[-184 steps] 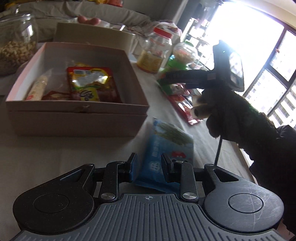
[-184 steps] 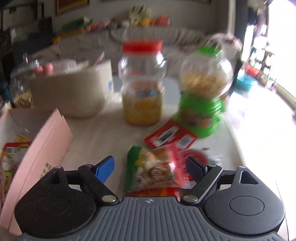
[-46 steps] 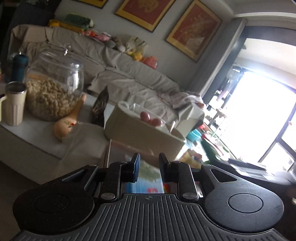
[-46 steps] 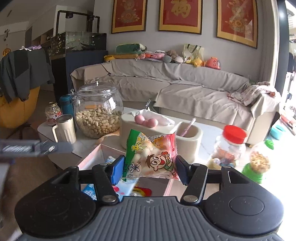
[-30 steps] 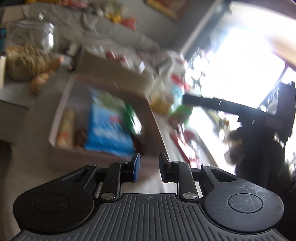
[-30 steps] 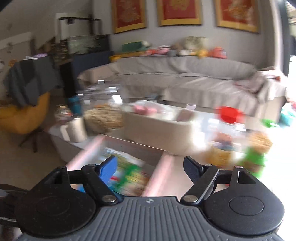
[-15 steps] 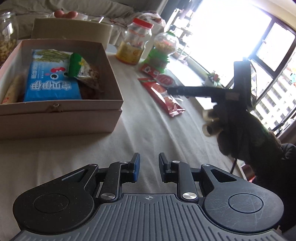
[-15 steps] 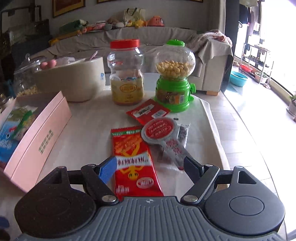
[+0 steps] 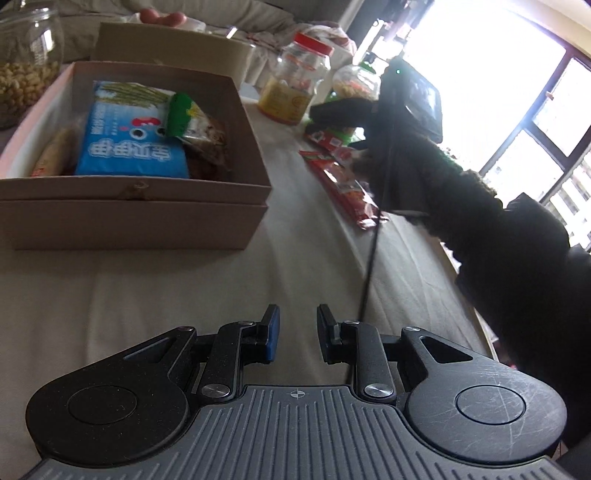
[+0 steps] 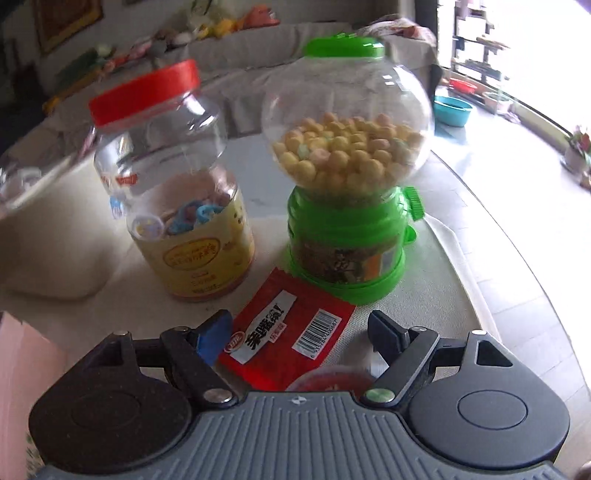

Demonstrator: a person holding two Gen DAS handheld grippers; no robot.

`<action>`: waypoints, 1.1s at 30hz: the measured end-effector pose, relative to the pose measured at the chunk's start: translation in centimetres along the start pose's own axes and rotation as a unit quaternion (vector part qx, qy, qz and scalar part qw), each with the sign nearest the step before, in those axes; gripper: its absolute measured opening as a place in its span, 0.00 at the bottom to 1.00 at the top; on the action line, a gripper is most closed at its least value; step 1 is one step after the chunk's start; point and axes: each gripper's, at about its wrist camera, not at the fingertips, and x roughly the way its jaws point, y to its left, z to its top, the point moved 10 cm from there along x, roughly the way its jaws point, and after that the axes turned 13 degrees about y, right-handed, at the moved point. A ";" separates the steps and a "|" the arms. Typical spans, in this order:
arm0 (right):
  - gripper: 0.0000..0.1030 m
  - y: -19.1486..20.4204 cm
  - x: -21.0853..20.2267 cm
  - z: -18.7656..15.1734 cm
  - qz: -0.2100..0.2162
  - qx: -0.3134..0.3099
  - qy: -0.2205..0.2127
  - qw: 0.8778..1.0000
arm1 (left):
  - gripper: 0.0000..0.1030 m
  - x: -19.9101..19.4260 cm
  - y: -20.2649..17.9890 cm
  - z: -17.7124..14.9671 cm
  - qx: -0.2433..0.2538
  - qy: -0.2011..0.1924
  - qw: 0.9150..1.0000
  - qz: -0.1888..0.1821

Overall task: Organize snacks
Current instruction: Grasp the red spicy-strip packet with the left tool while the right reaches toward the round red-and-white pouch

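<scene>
Living rm. Sofa (image 10: pixel 295 44) w/ grey cover along far wall, soft toys (image 10: pixel 207 27) lined on its back. Framed picture (image 10: pixel 66 18) on wall, top left. Large dark-framed window (image 9: pixel 535 122) at right, strongly overexposed. Pale tiled floor (image 10: pixel 517 206); teal basin (image 10: pixel 452 110) near window.

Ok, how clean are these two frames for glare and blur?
Left wrist view: the window is blown out, leaving the sleeve a dark silhouette; the box is sharp. Right wrist view: glare at right, the red-lidded jar smeared, the red packet crisp.
</scene>
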 end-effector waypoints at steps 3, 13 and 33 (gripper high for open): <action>0.40 0.5 -1.2 -1.0 0.022 -0.039 0.006 0.999 | 0.24 -0.1 0.9 0.0 -0.015 -0.003 1.000 -0.001; 0.21 2.3 -7.7 -12.9 0.146 -0.101 0.069 0.982 | 0.24 1.9 -0.2 0.8 -0.010 0.018 0.999 -0.027; 0.72 -5.5 -4.6 -7.0 0.028 0.003 -0.013 1.000 | 0.24 7.0 -10.7 5.6 0.174 -0.005 0.984 0.042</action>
